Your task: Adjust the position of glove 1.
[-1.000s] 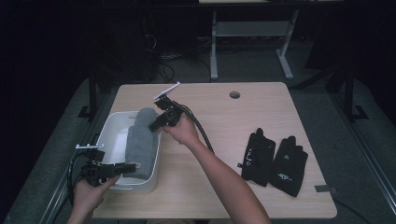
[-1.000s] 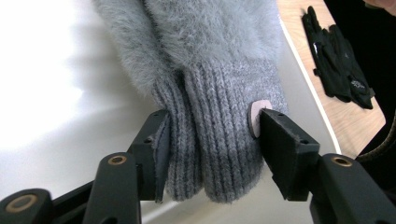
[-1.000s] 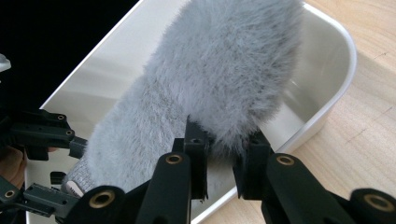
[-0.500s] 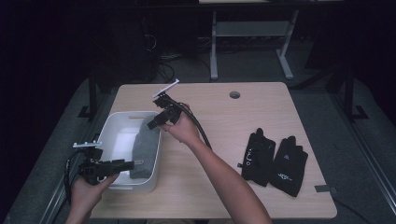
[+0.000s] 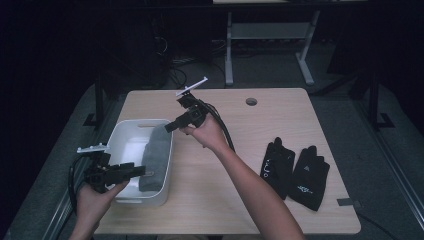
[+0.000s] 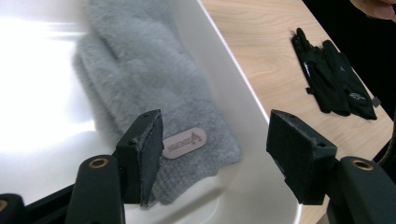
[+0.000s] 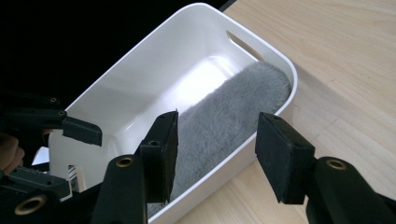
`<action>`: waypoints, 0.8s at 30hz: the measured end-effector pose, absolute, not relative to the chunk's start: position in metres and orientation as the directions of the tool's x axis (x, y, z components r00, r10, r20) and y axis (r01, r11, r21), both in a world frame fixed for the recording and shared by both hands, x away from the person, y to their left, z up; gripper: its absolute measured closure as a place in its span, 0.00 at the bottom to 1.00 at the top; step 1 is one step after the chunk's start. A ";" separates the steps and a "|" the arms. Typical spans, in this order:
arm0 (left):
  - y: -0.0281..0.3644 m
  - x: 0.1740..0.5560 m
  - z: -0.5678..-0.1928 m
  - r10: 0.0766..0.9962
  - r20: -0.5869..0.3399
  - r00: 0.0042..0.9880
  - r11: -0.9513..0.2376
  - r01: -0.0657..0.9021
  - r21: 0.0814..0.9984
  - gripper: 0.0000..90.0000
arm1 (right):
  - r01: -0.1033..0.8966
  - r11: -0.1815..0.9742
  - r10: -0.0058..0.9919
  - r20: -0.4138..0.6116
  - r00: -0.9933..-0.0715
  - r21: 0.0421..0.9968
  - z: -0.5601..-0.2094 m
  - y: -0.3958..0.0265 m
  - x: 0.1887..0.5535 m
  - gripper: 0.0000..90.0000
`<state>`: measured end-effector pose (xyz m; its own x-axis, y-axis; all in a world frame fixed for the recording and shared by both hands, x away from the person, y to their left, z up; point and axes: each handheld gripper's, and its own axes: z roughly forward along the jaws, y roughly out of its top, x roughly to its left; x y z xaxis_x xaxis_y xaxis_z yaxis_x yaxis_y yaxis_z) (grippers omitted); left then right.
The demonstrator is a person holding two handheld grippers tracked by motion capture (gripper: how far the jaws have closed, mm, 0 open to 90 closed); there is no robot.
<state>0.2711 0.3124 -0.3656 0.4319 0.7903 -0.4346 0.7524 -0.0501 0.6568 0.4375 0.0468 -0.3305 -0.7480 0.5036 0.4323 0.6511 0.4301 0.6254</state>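
Observation:
A grey fuzzy glove (image 5: 155, 157) (image 6: 154, 93) (image 7: 224, 116) lies along the right side of the white bin (image 5: 125, 145) (image 7: 154, 79) (image 6: 243, 98); a small pink label (image 6: 184, 142) sits on it. My right gripper (image 5: 172, 126) (image 7: 215, 156) hangs open just above the bin's far right corner, nothing between its jaws. My left gripper (image 5: 137, 171) (image 6: 215, 158) is open at the bin's near end, above the glove's labelled end. A pair of black gloves (image 5: 295, 172) (image 6: 334, 77) lies at the table's right.
The wooden table (image 5: 240, 200) has a round cable hole (image 5: 251, 101) near its far edge. Dark floor, cables and a grey stand's legs (image 5: 270, 55) lie beyond the table. A piece of tape (image 5: 345, 202) sits near the front right corner.
The right gripper held the grey glove upright over the bin, lowered it in and let go. The glove now lies flat in the bin; the right gripper has risen slightly, open.

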 end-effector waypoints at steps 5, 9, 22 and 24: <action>0.307 0.271 -0.360 0.781 -0.435 0.448 -0.051 0.741 0.670 0.38 | 0.650 0.426 0.503 0.433 -0.748 0.629 -0.326 0.032 0.434 0.52; 0.302 0.270 -0.356 0.777 -0.429 0.460 -0.063 0.735 0.675 0.38 | 0.651 0.405 0.513 0.431 -0.743 0.642 -0.322 0.021 0.430 0.51; 0.288 0.272 -0.349 0.763 -0.416 0.494 -0.094 0.723 0.685 0.38 | 0.654 0.386 0.521 0.432 -0.736 0.650 -0.319 0.000 0.426 0.50; 0.285 0.272 -0.348 0.760 -0.418 0.498 -0.092 0.719 0.689 0.37 | 0.657 0.380 0.523 0.435 -0.733 0.651 -0.319 -0.003 0.425 0.50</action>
